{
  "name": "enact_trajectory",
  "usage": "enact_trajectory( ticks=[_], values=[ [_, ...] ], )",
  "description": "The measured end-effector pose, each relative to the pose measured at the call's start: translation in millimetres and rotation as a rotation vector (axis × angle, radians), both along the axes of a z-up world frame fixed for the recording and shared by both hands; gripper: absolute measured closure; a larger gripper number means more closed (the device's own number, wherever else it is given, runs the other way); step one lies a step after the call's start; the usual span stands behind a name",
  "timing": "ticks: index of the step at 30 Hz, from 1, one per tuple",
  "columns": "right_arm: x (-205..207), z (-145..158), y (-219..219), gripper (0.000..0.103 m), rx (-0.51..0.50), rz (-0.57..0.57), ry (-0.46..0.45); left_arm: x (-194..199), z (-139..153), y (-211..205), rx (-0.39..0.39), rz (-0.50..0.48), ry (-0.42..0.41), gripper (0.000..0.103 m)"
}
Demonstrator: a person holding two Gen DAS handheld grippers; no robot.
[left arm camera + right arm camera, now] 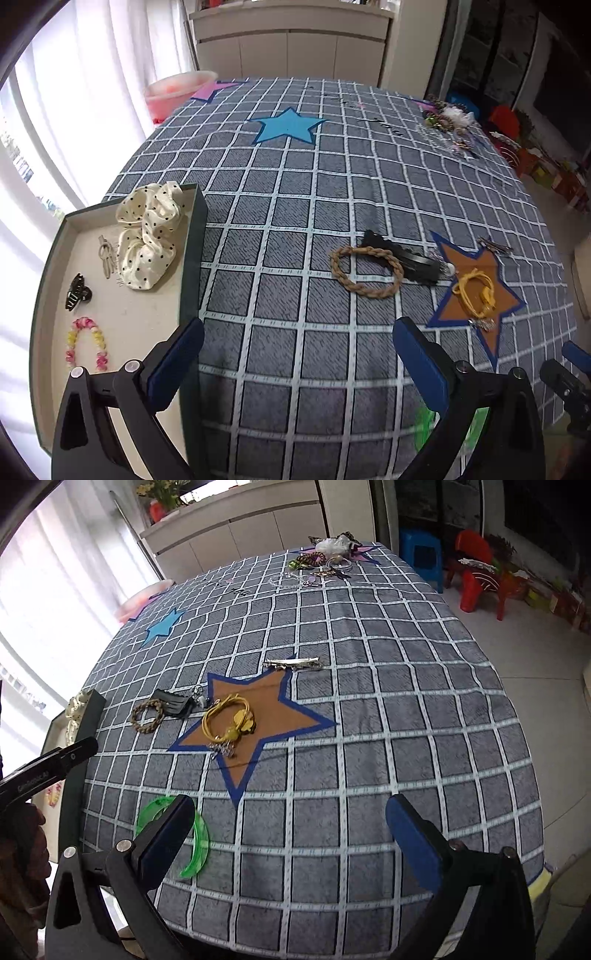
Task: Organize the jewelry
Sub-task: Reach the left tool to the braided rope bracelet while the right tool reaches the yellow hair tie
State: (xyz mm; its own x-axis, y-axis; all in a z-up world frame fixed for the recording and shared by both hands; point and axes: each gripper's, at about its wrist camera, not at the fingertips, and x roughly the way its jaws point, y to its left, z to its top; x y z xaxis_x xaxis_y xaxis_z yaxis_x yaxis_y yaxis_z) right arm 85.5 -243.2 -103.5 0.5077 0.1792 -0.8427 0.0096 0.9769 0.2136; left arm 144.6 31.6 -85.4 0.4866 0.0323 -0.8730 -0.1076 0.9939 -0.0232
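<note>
A dark-rimmed tray (194, 236) at the left holds a polka-dot scrunchie (147, 236), a beige clip (105, 256), a black claw clip (77, 291) and a pink-yellow bead bracelet (86, 343). On the checked cloth lie a braided brown band (365, 271) (147, 716), a black clip (402, 258) (175, 703), a yellow cord piece (476, 291) (229, 720) on the brown star, and a silver barrette (293, 662). A green bangle (184, 838) lies behind my right gripper's left finger. My left gripper (299, 362) and right gripper (291, 834) are both open and hold nothing.
A pile of mixed jewelry (325, 559) (448, 123) sits at the table's far corner. A blue star (286, 125) marks the cloth's middle. A pink tub (177, 92) stands beyond the far left edge. Red and blue plastic stools (476, 572) stand on the floor to the right.
</note>
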Motion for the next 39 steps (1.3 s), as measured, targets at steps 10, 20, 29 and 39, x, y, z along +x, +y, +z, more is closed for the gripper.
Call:
enact_trajectory(
  ticks=[10, 20, 29, 39],
  values=[
    [51, -13, 18, 0.0, -0.048, 0.019, 0.008, 38, -18, -2, 0.019, 0.034, 0.027, 0.0],
    [80, -31, 34, 0.011, -0.123, 0.043, 0.024, 55, -34, -7, 0.026, 0.018, 0.054, 0.0],
    [88, -38, 59, 0.027, -0.214, 0.101, -0.004, 57, -42, -16, 0.016, -0.02, 0.06, 0.008],
    [85, -32, 78, 0.083, -0.229, 0.157, -0.015, 54, -32, -29, -0.013, -0.124, 0.035, 0.088]
  ],
)
